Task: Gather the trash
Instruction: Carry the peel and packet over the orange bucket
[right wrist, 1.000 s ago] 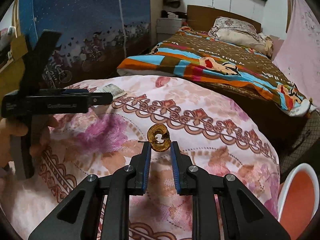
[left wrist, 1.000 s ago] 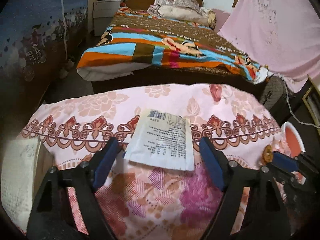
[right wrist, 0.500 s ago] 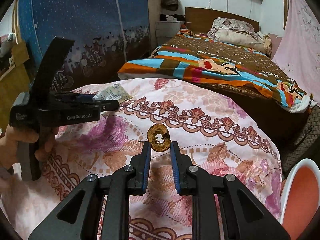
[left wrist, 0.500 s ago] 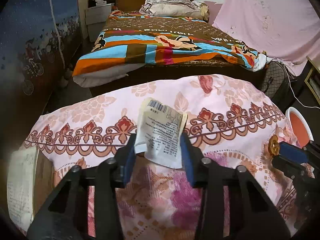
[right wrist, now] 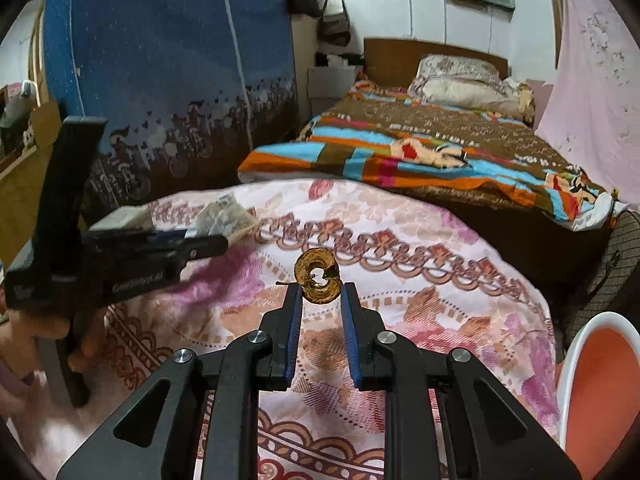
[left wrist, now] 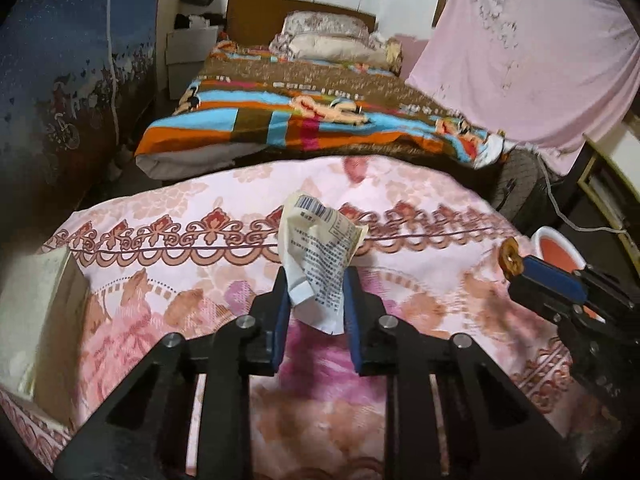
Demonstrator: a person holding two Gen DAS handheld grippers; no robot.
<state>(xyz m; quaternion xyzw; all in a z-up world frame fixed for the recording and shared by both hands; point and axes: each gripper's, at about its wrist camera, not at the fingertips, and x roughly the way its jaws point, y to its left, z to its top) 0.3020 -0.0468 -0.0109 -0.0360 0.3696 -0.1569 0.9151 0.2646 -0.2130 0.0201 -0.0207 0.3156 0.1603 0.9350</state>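
Jaws of the left gripper point(left wrist: 314, 300) closing, blue pads pinching one crumpled white printed paper wrapper with a barcode point(left wrist: 320, 256), lifted off the pink floral quilt point(left wrist: 168, 280). Right gripper point(right wrist: 320, 300): jaws narrow, pinching one brown ring-shaped dried peel scrap point(right wrist: 318, 276) at the tips, above the same quilt. One white bin with an orange inside point(right wrist: 600, 392) at the quilt's right edge. One bed with a striped multicoloured blanket point(right wrist: 420, 148) beyond.
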